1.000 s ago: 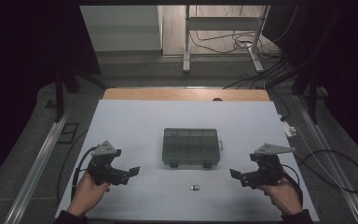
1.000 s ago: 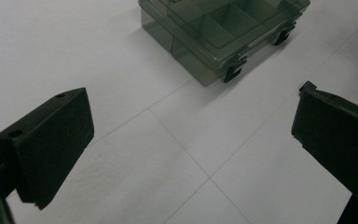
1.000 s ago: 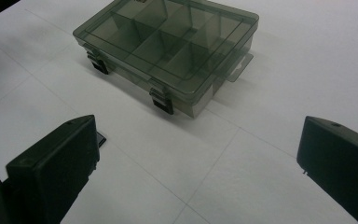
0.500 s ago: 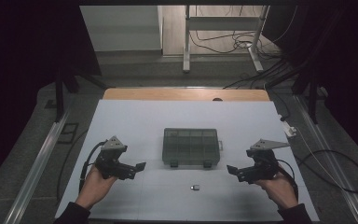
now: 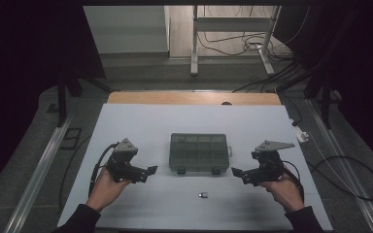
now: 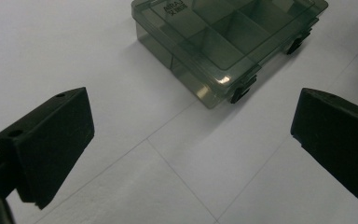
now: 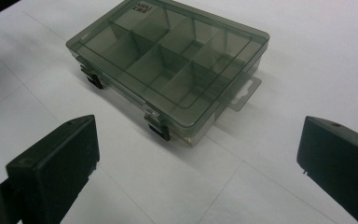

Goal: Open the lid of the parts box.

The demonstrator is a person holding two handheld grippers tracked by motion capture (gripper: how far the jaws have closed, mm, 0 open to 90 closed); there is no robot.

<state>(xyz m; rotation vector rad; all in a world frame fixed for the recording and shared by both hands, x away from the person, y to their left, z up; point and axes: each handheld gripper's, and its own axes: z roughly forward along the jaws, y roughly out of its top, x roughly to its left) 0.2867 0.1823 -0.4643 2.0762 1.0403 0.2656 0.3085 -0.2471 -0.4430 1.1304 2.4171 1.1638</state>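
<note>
A smoky see-through compartment box (image 5: 198,152) lies shut in the middle of the white table, its two black latches facing the person. A small dark metal part (image 5: 203,194) rests on the table in front of it. My left gripper (image 5: 149,172) is held left of the box, open, jaws pointing at the box's near left corner (image 6: 214,88). On the other side my right gripper (image 5: 236,173) is open too, aimed at the box's near right corner (image 7: 182,126). Nothing is between either pair of jaws.
The white table (image 5: 141,126) ends in a wooden strip (image 5: 194,98) at the far edge. A small white object (image 5: 301,134) sits at the right rim. Cables lie on the floor to the right and behind.
Both grippers have moved inward and forward, closer to the box's near corners. The box and the small part have stayed put.
</note>
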